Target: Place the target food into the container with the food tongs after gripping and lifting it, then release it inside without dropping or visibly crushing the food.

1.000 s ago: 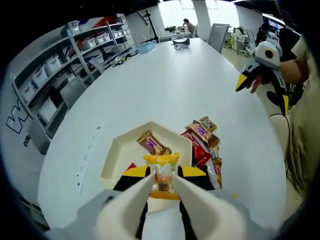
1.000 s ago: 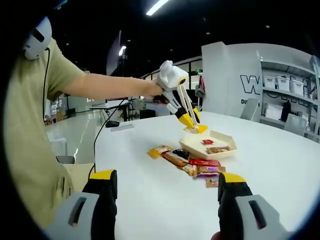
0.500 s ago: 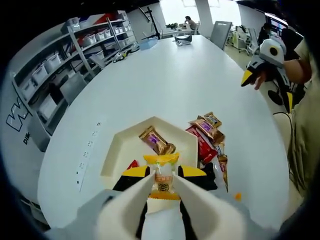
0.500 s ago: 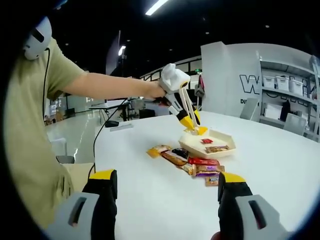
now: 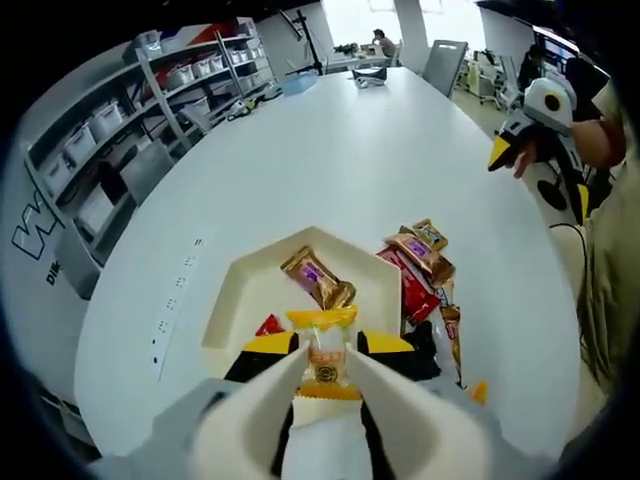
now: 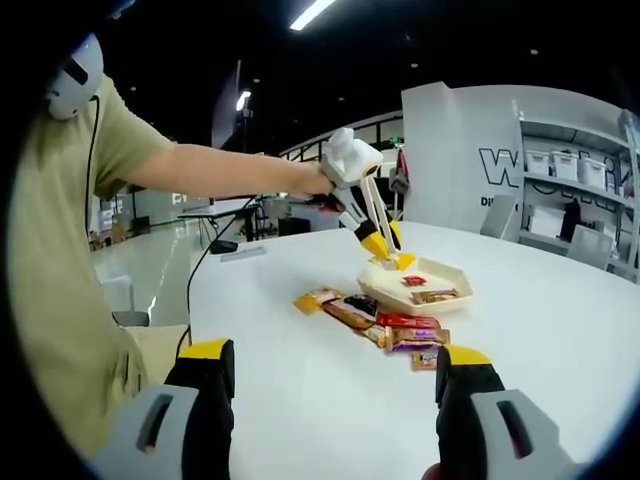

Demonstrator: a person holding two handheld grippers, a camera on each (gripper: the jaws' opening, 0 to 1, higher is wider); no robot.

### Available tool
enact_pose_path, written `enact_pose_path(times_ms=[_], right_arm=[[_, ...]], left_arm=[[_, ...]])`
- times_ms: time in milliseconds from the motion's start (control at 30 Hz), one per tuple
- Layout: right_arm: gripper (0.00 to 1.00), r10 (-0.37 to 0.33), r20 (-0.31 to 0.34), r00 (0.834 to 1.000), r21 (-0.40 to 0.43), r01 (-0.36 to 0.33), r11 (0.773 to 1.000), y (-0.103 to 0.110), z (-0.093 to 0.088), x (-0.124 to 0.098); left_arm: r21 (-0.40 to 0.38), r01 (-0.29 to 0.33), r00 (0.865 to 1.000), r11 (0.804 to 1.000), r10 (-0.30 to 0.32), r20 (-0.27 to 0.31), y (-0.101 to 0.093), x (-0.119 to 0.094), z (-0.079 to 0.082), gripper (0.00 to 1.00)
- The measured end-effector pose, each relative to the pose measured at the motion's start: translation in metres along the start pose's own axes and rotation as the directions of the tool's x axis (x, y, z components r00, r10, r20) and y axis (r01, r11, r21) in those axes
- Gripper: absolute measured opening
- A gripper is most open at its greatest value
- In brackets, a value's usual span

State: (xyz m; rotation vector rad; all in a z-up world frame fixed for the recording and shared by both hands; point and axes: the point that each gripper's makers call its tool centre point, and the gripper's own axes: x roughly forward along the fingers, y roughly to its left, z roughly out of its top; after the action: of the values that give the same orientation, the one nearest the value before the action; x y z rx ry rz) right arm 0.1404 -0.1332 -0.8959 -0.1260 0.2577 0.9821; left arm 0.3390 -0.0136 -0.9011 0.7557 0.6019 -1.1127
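While it hangs above the near edge of the white hexagonal tray (image 5: 232, 300), the yellow-wrapped snack (image 5: 323, 355) sits pinched between the two pale tong blades of the left gripper (image 5: 322, 372), which are closed on it at their tips. From the right gripper view the same gripper (image 6: 384, 248) is seen in a person's outstretched hand (image 6: 312, 181), its yellow-tipped blades angled down over the tray (image 6: 400, 295) with the snack (image 6: 404, 261) just clear of the rim. Inside the tray lie a brown-and-purple wrapped bar (image 5: 315, 279) toward the far side and a small red packet (image 5: 269, 325) close to the near wall, partly hidden by the gripper. Just beside the tray on the white table (image 5: 330, 150) a loose heap of wrapped snacks (image 5: 425, 270) is spread out, red, brown and orange wrappers overlapping one another. The right gripper (image 6: 330, 395) is held low over the table (image 6: 560, 300), well apart from the tray, with its black, yellow-capped jaws spread wide and nothing between them; it (image 5: 530, 120) also appears at the far right of the left gripper view. Grey shelving with white bins (image 5: 150, 100) stands beyond the table.
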Motion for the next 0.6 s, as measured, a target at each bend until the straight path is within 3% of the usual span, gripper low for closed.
enact_pose_path(times_ms=[600], right_arm=[[0.82,0.001,0.002,1.0,0.001,-0.001,1.0,0.0007,0.0004,0.0006]], left_arm=[[-0.013,-0.007,1.0,1.0,0.007,-0.014,0.0022,-0.0015,-0.0063,0.23]])
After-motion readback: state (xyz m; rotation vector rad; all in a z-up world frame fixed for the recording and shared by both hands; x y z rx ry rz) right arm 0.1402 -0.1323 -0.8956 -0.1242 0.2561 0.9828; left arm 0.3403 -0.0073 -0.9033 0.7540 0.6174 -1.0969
